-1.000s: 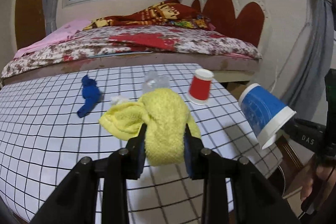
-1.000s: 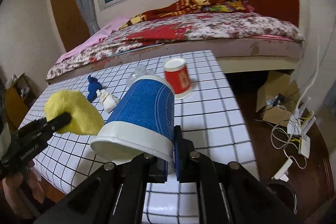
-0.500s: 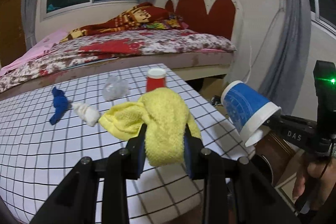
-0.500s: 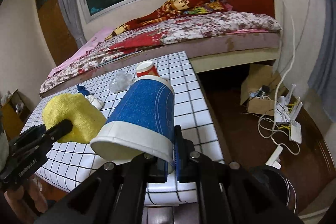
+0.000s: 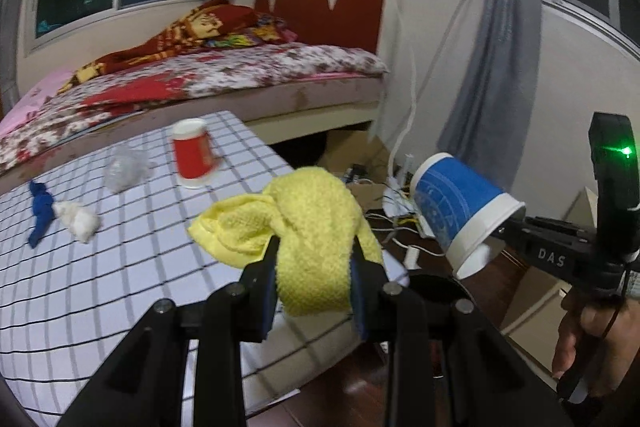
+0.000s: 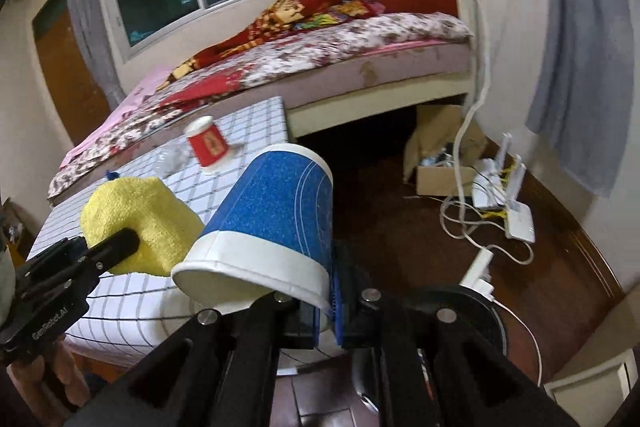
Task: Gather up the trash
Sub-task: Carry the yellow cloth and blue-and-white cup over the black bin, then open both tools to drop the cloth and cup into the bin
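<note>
My left gripper [image 5: 314, 277] is shut on a yellow cloth [image 5: 304, 227] and holds it in the air over the right edge of the checked table [image 5: 100, 283]. My right gripper [image 6: 326, 301] is shut on the rim of a blue paper cup [image 6: 276, 219], held tilted in the air beyond the table's right edge; the cup also shows in the left wrist view [image 5: 460, 207]. A dark round bin [image 6: 472, 311] stands on the floor below the grippers. A red cup [image 5: 194, 157], a crumpled clear plastic [image 5: 124, 173], a white wad [image 5: 80, 221] and a blue scrap [image 5: 40, 213] lie on the table.
A bed [image 5: 224, 83] stands behind the table. On the wooden floor to the right lie a cardboard box [image 6: 444, 163], white routers [image 6: 504, 191] and loose cables [image 6: 472, 227]. A grey curtain [image 6: 576, 59] hangs at the right wall.
Both grippers have swung right, off the table toward the floor side, each with its load. The bin and floor clutter have come into view. The table items lie as before.
</note>
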Demonstrator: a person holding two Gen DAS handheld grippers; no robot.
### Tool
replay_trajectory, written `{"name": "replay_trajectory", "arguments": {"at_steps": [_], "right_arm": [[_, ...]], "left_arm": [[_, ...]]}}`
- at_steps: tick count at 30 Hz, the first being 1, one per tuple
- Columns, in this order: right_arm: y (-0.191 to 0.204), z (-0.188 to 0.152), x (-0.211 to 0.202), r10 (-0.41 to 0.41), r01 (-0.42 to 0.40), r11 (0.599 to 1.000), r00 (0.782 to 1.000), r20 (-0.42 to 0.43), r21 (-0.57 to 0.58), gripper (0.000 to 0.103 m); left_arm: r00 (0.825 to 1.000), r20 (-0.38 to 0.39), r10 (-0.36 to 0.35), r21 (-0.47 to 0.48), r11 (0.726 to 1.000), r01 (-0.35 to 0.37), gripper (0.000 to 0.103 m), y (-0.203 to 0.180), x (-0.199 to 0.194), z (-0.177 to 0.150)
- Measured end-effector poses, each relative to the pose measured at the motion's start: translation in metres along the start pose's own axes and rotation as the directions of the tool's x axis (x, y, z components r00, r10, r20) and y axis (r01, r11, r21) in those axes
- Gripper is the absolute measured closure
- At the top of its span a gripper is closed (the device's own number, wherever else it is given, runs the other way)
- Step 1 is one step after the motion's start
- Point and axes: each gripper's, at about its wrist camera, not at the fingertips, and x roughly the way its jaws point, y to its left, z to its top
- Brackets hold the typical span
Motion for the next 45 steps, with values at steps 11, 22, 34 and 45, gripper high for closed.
{"name": "replay_trajectory", "arguments": {"at_steps": [11,22,34,45], "right_arm": [[-0.059,-0.024,-0.013,-0.076,0.078,0.995,0.997,-0.027,0.064,0.098],[-0.117,-0.062,-0.019,-0.140,0.151,0.980,0.986,-0.088,0.133,0.098],[-0.163,-0.107,0.001,-0.178,0.215,0.961,0.962,-0.205,0.174,0.098],[-0.164,-0.124,0.035,-0.162,0.212,0.964,0.947,-0.278,0.162,0.098]], "left_arm": [[0.994,-0.056,-0.098,0.057,0.993,0.101,0.072,-0.059,0.025,-0.010],[0.975,-0.140,-0.174,0.106,0.976,0.190,0.072,-0.110,0.053,-0.032],[0.949,-0.257,-0.181,0.115,0.970,0.216,0.072,-0.134,0.092,-0.068],[0.935,-0.308,-0.176,0.110,0.969,0.219,0.072,-0.135,0.115,-0.083]]}}
